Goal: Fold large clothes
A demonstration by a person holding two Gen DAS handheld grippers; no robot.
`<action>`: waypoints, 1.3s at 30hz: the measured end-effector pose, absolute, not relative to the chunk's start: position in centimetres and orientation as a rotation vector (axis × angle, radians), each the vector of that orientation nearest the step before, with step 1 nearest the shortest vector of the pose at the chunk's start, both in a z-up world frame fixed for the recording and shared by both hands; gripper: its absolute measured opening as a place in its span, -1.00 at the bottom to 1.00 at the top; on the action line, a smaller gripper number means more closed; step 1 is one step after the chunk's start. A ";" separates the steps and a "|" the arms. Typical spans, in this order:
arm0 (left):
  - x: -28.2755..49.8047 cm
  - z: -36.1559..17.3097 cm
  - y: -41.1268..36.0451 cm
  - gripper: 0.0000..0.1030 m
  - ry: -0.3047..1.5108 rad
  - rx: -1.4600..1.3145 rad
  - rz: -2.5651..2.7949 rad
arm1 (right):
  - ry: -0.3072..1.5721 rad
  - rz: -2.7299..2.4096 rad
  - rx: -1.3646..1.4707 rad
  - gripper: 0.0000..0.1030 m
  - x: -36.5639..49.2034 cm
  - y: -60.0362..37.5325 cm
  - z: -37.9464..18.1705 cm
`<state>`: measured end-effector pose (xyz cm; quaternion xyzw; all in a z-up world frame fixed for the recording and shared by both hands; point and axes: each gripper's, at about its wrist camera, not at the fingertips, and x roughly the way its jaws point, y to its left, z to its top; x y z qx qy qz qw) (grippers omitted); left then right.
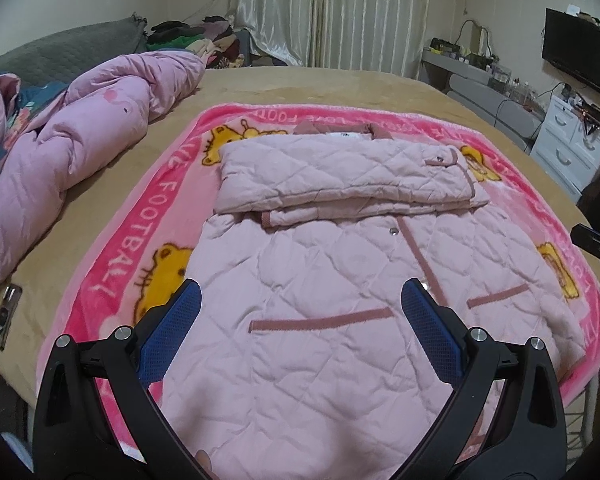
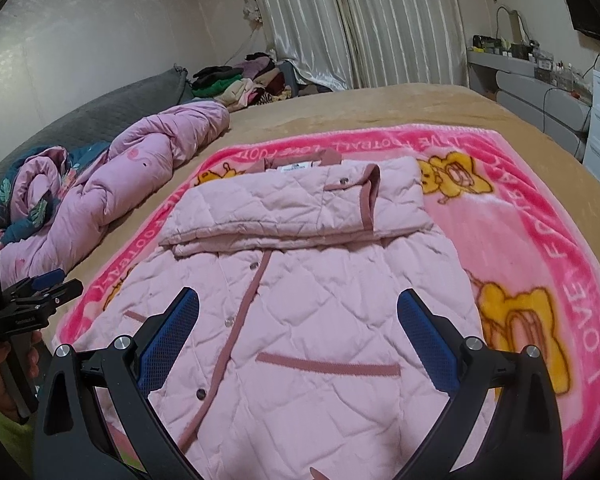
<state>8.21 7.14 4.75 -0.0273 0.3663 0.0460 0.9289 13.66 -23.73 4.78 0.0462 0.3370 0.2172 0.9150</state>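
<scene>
Two grippers hang over a bed covered in tan cloth. Far left lies a crumpled pink quilt, with a pile of clothes behind it near the curtain. The left gripper has its blue-padded fingers spread wide, holding nothing, above the lower part of the pink quilted jacket. The jacket lies flat on a bright pink cartoon blanket, sleeves folded across the chest. The right gripper is likewise spread apart and empty above the hem. A white dresser stands at the right.
</scene>
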 end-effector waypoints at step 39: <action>3.6 -3.7 15.1 0.82 0.985 -0.227 0.191 | 0.857 0.345 0.081 0.92 11.7 -28.0 -1.2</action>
